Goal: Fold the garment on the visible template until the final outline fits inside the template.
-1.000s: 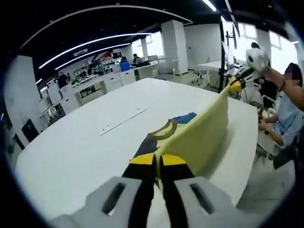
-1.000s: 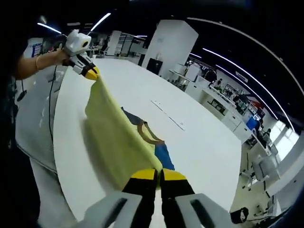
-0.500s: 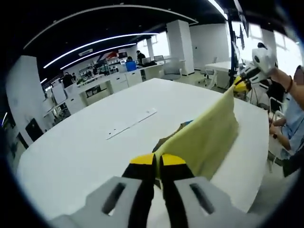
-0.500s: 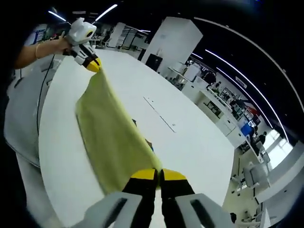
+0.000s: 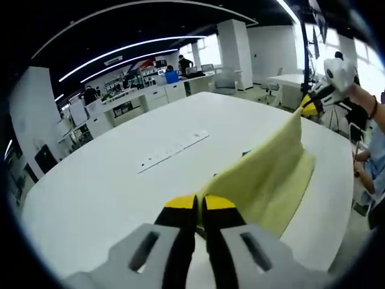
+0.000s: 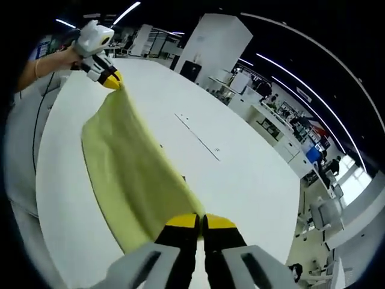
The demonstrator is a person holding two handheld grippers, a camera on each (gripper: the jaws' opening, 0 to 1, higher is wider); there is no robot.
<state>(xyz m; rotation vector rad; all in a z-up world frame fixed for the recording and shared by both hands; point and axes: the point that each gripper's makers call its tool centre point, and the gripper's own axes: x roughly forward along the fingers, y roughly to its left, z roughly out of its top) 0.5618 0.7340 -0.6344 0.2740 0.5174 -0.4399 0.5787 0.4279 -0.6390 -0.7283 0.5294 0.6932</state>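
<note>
While left gripper (image 5: 199, 203) clamped one corner of pale yellow fabric garment (image 5: 264, 174), right gripper (image 6: 200, 221) pinched opposite corner; jaws pressed together on cloth. Garment stretched taut between both, lifted over large white oval table (image 5: 102, 180), lower edge draped onto tabletop. No legible writing. Long grey strip (image 6: 197, 136) lay on table beyond garment. White pillar (image 6: 212, 49), office desks, ceiling light strips behind.
</note>
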